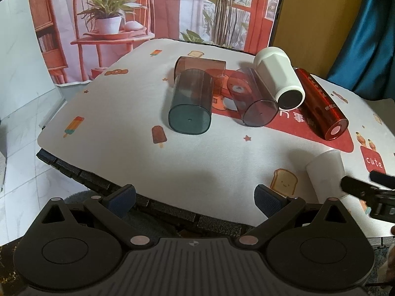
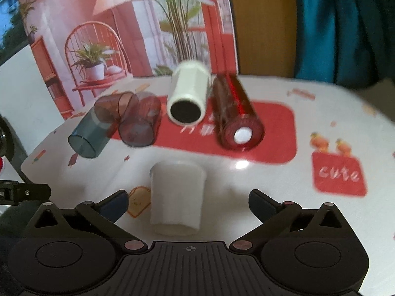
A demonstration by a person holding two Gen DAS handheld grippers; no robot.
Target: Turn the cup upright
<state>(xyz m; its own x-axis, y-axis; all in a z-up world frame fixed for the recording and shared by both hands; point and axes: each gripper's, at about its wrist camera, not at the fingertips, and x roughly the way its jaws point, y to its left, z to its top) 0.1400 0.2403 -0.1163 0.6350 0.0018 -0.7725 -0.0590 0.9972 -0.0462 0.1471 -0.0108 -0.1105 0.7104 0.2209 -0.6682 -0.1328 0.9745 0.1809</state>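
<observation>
presently the white cup (image 2: 176, 197) stands mouth-up on the bench (image 2: 284, 192), between the wide-spread fingers of the right claw (image 2: 188, 206), untouched by either pad; the left claw (image 1: 195, 197) is likewise wide and holds nothing, at the near bench edge; beyond lie a blue cup (image 1: 191, 103), two brown cups, a white cylinder (image 1: 279, 76) and a red cylinder (image 1: 321, 103), all on their sides.

White cup (image 2: 176, 198): frosted, translucent plastic
Pose: standing, wider end up; whether that end is open cannot be told
Place: near side of the red mat (image 2: 271, 128), apart from it, on the cloth
</observation>
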